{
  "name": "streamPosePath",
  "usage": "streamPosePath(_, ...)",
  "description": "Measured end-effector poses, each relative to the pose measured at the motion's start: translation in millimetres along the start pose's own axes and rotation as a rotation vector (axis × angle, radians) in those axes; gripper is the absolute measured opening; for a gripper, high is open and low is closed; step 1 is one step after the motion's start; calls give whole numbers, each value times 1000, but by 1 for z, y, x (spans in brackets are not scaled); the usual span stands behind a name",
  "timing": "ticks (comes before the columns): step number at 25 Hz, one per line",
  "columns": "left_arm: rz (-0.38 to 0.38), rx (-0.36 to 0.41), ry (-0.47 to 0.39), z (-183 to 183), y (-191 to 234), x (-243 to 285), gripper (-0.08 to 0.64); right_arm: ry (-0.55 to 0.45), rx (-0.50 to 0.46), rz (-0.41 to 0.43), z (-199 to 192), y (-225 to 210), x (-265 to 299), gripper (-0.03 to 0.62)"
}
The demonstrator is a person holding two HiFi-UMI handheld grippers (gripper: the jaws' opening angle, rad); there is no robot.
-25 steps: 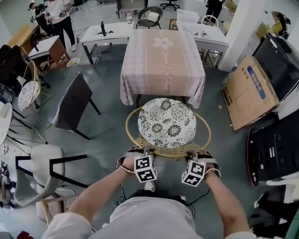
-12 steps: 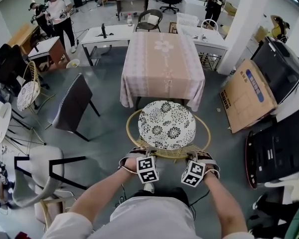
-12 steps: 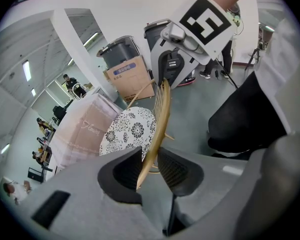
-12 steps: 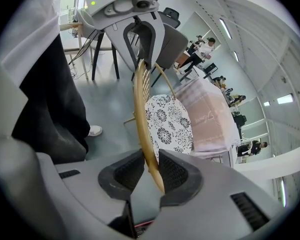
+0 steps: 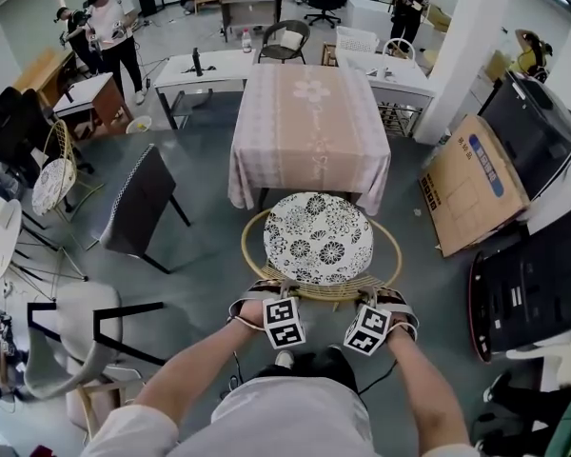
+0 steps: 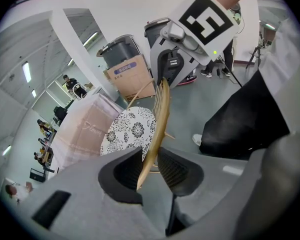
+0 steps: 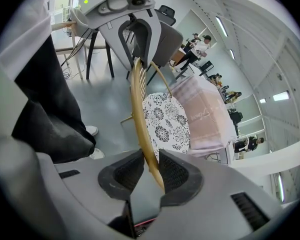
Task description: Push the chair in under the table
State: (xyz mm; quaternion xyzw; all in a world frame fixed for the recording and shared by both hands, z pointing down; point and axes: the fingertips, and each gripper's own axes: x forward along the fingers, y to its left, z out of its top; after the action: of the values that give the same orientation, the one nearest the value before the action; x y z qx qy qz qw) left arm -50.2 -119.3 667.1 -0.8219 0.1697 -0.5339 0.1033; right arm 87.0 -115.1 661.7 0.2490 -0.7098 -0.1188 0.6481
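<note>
One chair rim [image 6: 160,114] between left tongs [image 6: 151,158]

Legible: script "Flower" on the pink tablecloth [image 6: 92,129], far centre; the blue label [image 5: 486,163] on the cardboard box [image 5: 462,203] at right is too small to read.

The left forearm [image 5: 186,374] and right forearm [image 5: 426,388] reach forward side by side. The left hand [image 5: 246,310] and right hand [image 5: 405,320] each grip a tool that is tilted steeply down. The jaws of the left hand-held gripper [image 5: 269,288] stand apart, with the chair's golden rim [image 6: 161,111] running between them. The jaws of the right hand-held gripper [image 5: 375,294] have just been opening, and the same rim runs between them.
</note>
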Motion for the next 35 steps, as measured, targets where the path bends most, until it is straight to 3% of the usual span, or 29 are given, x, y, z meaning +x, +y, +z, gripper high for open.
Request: streamPosePath(35,34,-81,88,-6,128,52,98,-69,-18,17,31,-117,72,81)
